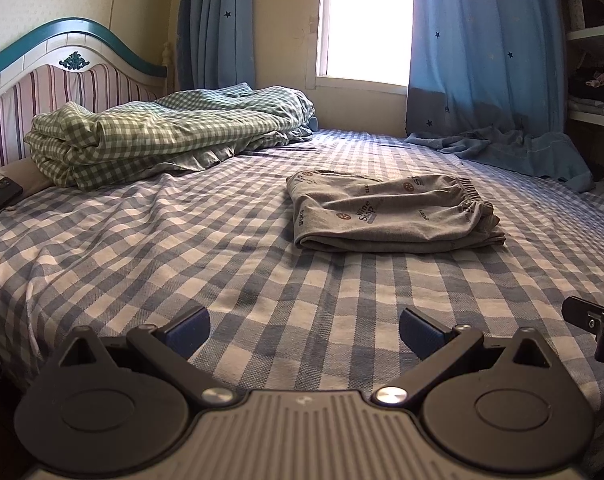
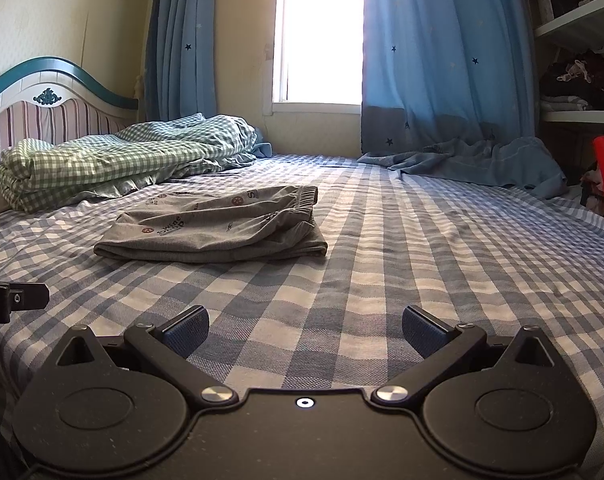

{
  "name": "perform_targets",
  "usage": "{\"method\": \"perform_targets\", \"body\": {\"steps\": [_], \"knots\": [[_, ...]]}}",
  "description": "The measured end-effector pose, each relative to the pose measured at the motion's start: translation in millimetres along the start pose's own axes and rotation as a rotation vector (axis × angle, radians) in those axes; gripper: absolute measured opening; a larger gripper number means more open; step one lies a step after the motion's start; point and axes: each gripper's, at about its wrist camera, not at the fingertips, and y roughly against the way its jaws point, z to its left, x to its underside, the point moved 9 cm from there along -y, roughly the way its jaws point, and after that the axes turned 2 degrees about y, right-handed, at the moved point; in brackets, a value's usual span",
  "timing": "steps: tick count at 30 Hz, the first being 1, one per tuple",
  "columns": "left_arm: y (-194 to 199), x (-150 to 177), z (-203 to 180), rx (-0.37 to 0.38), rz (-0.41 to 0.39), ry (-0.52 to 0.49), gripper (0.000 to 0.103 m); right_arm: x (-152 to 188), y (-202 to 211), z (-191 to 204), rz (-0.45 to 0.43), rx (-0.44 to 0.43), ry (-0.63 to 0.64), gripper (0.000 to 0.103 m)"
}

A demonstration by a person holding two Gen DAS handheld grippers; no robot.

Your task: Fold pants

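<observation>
In the left wrist view the grey pants (image 1: 394, 212) lie folded on the checked bed (image 1: 141, 248), soft and light, beyond the spread, empty left gripper (image 1: 304, 330); the right wrist view shows the right gripper (image 2: 306, 330) likewise released, the elastic waistband (image 2: 306, 194) probably the firmest hold.

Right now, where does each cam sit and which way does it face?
Left wrist: on the left gripper, low over the checked bed sheet, facing the window; folded grey pants ahead-right; own open fingers show, right gripper at the right edge.
Right wrist: on the right gripper, same heading; pants ahead-left; own open fingers, left gripper at the left edge.
Shared: pants, sheet, green gingham quilt, window.
</observation>
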Motion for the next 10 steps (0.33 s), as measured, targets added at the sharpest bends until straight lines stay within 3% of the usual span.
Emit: {"method": "perform_targets", "body": {"steps": [10], "knots": [[-0.4,0.4,5.3,0.003,-0.005,0.013,0.103,-0.6,-0.3,4.9,0.004,-0.006,0.016,0.102]]}}
